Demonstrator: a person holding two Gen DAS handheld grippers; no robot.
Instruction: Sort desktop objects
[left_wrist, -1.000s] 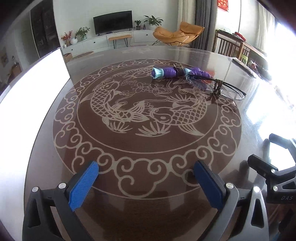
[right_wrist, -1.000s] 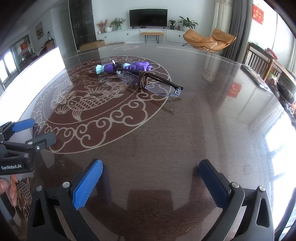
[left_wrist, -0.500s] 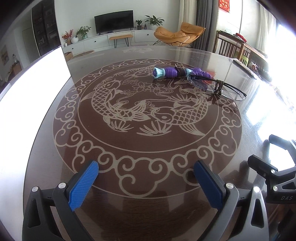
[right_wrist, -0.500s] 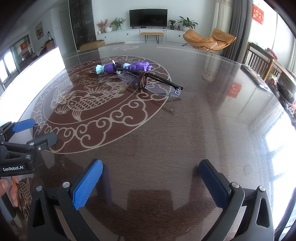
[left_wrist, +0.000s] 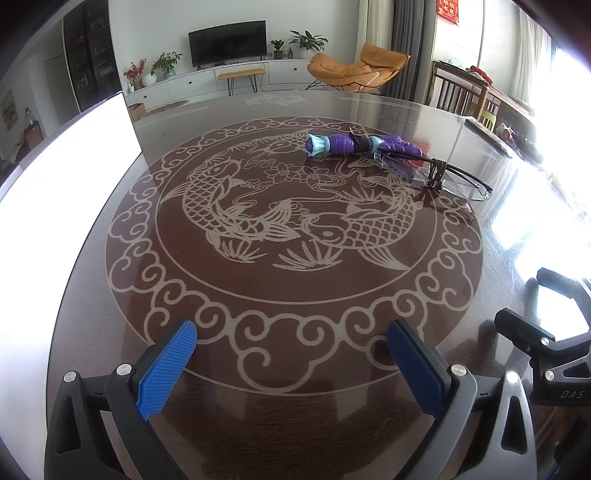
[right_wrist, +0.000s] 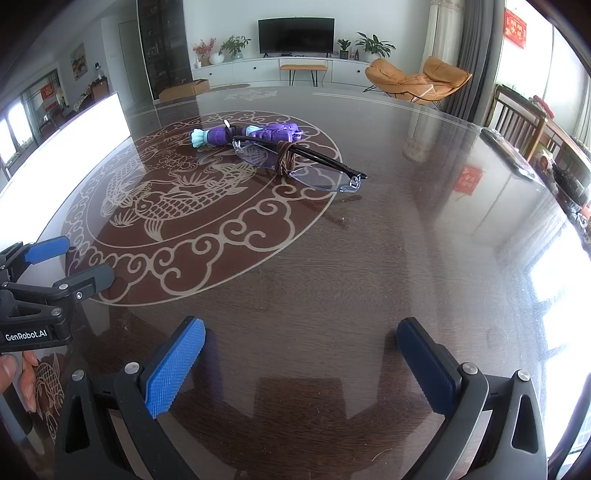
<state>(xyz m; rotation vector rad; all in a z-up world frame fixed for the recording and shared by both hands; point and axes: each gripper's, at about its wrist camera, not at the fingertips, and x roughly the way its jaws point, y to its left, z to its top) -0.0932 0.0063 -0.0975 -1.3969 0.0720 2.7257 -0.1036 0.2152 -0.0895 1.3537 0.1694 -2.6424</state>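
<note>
A purple and light-blue toy (left_wrist: 354, 144) (right_wrist: 255, 133) lies on the far part of the dark glass table (left_wrist: 295, 295) (right_wrist: 369, 277). A pair of glasses (left_wrist: 436, 173) (right_wrist: 306, 166) leans against it, with a brown cord ring (left_wrist: 436, 170) (right_wrist: 284, 158) wrapped around its middle. My left gripper (left_wrist: 291, 354) is open and empty near the front edge; it also shows in the right wrist view (right_wrist: 66, 262). My right gripper (right_wrist: 301, 354) is open and empty, to the right of the left one; it shows in the left wrist view (left_wrist: 546, 306).
A white upright panel (left_wrist: 66, 177) (right_wrist: 62, 147) stands along the table's left side. A dark flat item (right_wrist: 509, 151) lies near the far right edge. Chairs (left_wrist: 461, 96) stand beyond the table on the right.
The left wrist view has shifted slightly, so the left gripper has moved a little. The objects and the right gripper stay in place.
</note>
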